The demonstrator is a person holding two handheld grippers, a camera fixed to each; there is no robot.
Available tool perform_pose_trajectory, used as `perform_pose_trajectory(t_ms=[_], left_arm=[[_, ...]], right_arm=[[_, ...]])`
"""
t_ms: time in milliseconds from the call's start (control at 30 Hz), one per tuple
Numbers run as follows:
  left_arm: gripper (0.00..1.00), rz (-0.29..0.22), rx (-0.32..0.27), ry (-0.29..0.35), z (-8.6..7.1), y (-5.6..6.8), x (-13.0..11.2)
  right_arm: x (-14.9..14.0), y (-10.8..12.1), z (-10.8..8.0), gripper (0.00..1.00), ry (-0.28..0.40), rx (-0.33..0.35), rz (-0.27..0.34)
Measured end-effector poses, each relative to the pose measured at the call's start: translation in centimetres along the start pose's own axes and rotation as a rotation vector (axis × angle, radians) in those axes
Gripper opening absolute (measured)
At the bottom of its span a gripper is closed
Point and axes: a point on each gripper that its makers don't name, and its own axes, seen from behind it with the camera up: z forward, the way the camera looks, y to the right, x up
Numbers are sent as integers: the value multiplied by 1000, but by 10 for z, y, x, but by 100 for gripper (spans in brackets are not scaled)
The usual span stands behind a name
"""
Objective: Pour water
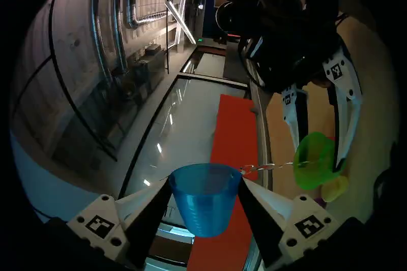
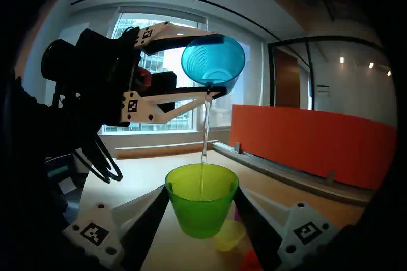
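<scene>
The left gripper has its fingers clamped on a blue cup, tipped well above the table. A thin stream of water runs from the cup's lip down into a green cup. The right gripper holds that green cup upright, fingers pressed on either side; whether it rests on the table is unclear. A small yellow cup sits just beside it, with an orange partition behind.

cups numbered 3: blue cup, green cup, yellow cup | grippers numbered 2: left gripper, right gripper | water stream numbered 1 | orange panel numbered 1 | table numbered 1
</scene>
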Motion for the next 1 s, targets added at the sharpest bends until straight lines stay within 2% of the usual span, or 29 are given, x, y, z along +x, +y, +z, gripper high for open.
perform_pose_trajectory(t_ms=[400,1000], left_arm=[[87,60,1,3,1,-1,4],[87,137,17,4,3,-11,5]], right_arm=[[3,-1,1,90,2,1,-6],[5,0,0,90,1,-1,-9]])
